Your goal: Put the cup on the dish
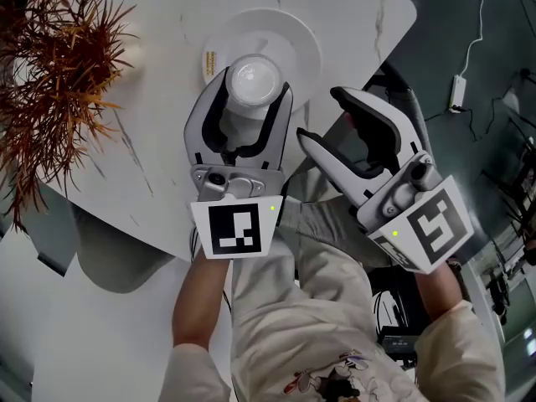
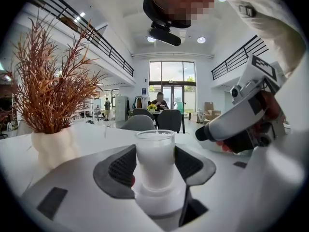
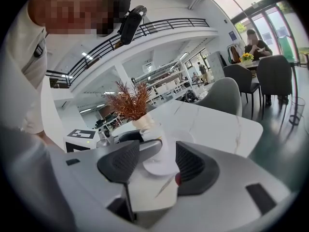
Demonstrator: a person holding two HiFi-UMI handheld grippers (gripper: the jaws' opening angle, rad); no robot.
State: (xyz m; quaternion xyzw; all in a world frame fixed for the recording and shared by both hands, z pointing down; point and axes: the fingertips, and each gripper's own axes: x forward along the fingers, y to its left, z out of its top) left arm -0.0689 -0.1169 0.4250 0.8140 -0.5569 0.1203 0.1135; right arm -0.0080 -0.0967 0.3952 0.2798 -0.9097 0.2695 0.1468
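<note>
A frosted white cup point(image 1: 254, 80) stands upright on the white dish point(image 1: 289, 33) on the marble table. My left gripper point(image 1: 251, 87) is shut on the cup, one jaw pressed against each side of it. In the left gripper view the cup point(image 2: 155, 161) sits between the dark pads point(image 2: 121, 166), with the dish point(image 2: 159, 203) right under its base. My right gripper point(image 1: 322, 115) hangs open and empty off the table's near right edge, beside the left one. From the right gripper view point(image 3: 152, 164), the cup point(image 3: 153, 132) and dish point(image 3: 159, 168) lie ahead.
A dried reddish plant point(image 1: 50, 65) in a white vase point(image 1: 134, 53) stands left of the dish. A small yellow-edged card point(image 1: 209, 64) lies at the dish's left rim. The table edge point(image 1: 335, 124) runs diagonally near the right gripper. A power strip point(image 1: 458, 90) lies on the floor.
</note>
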